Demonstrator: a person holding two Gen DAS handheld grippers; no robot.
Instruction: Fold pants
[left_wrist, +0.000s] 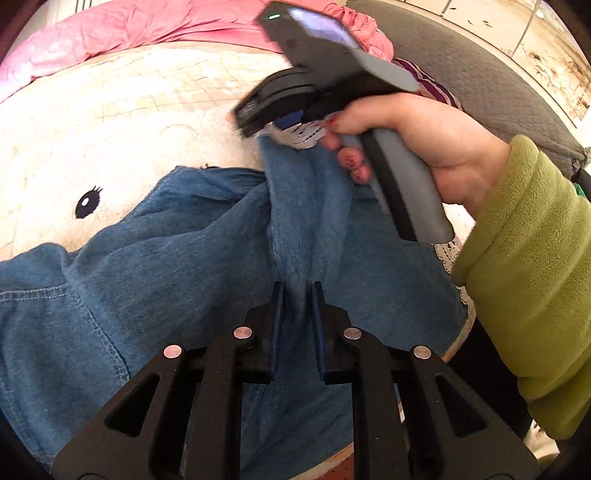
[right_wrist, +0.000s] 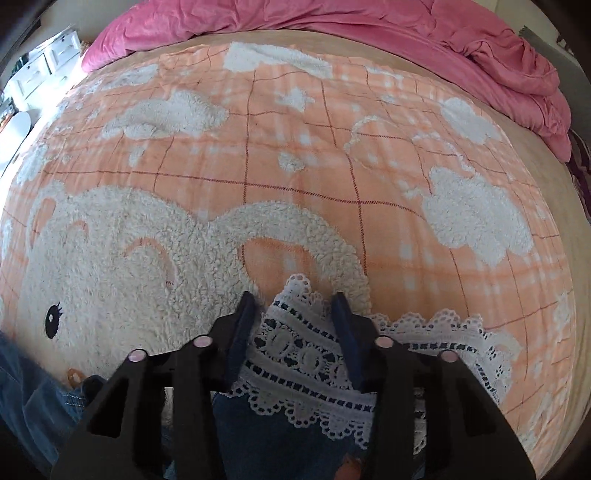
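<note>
Pants (left_wrist: 177, 266): blue denim, spread crumpled over the near part of the bed; one fold is drawn up into a ridge running from the near centre to the far right in the left wrist view.
Lace trim (right_wrist: 295, 354): white, sewn along the pants' hem; seen draped between the right claw's fingers, with more of it lying to the right on the blanket.
Left claw (left_wrist: 297, 295): narrowed onto the raised denim ridge, which is pinched between its fingers.
Right claw (right_wrist: 293, 306): closed part-way on the lace hem, which is gripped between the fingers; in the left wrist view it is blurred at the far end of the ridge (left_wrist: 255, 114).
Right hand (left_wrist: 413, 147): wrapped around the grey handle of the right claw; a green fleece sleeve (left_wrist: 528, 280) is worn.
Blanket (right_wrist: 295, 166): orange check with white fleecy patches and a bear face; the bed is covered by it.
Pink duvet (right_wrist: 406, 40): bunched along the far edge of the bed.
</note>
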